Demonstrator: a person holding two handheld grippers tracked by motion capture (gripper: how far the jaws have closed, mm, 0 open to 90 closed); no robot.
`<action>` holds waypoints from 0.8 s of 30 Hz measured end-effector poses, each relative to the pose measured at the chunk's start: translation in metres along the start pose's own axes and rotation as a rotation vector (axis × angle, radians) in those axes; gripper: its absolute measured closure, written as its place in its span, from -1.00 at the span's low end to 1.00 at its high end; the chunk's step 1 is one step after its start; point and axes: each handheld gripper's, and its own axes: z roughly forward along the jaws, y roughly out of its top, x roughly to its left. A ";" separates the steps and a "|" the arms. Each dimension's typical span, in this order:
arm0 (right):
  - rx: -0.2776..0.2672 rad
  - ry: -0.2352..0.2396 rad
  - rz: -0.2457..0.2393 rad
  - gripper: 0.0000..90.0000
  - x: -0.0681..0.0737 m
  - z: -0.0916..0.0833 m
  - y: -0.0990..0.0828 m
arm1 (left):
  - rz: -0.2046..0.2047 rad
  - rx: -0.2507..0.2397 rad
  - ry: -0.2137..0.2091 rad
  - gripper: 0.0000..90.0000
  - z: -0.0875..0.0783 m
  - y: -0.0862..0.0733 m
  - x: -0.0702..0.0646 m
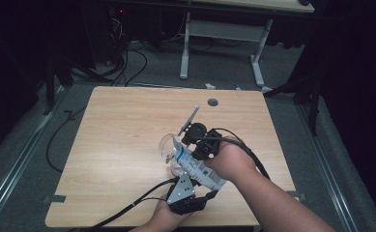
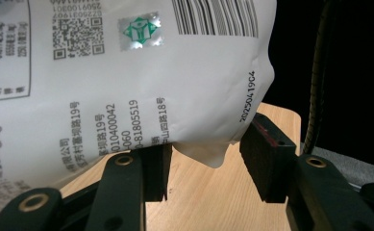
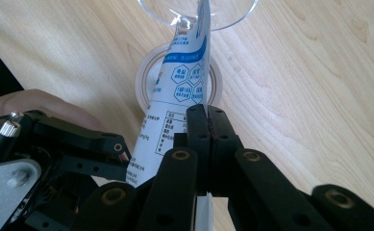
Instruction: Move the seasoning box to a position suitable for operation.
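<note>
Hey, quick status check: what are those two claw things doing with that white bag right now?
Right gripper jaws shut on bag edge. Left gripper jaws open around bag's bottom corner. Bag tilted over glass. Nothing in the way.

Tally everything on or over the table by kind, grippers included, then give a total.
White printed pouches: 1, the pouch held over the table
Clear glasses: 1, the glass under the pouch's end
Black two-jaw grippers: 2, the left gripper and the right gripper
Total: 4
</note>
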 end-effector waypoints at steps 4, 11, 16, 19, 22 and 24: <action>0.004 0.004 0.001 1.00 0.000 0.000 -0.004 | 0.005 0.010 -0.004 0.23 0.000 -0.004 -0.001; 0.008 0.011 0.010 1.00 0.001 0.000 -0.007 | 0.009 0.022 -0.006 0.22 0.000 -0.009 -0.002; 0.007 0.013 0.013 1.00 0.002 0.000 -0.009 | 0.008 0.030 -0.007 0.21 -0.001 -0.012 -0.002; 0.009 0.017 0.015 1.00 0.002 0.000 -0.011 | 0.015 0.038 -0.005 0.21 -0.002 -0.015 -0.002; 0.013 0.014 0.010 1.00 0.001 0.000 -0.012 | 0.016 0.043 -0.004 0.21 -0.002 -0.016 -0.001; 0.012 0.013 0.014 1.00 0.001 -0.001 -0.014 | 0.018 0.048 -0.003 0.21 -0.002 -0.017 -0.001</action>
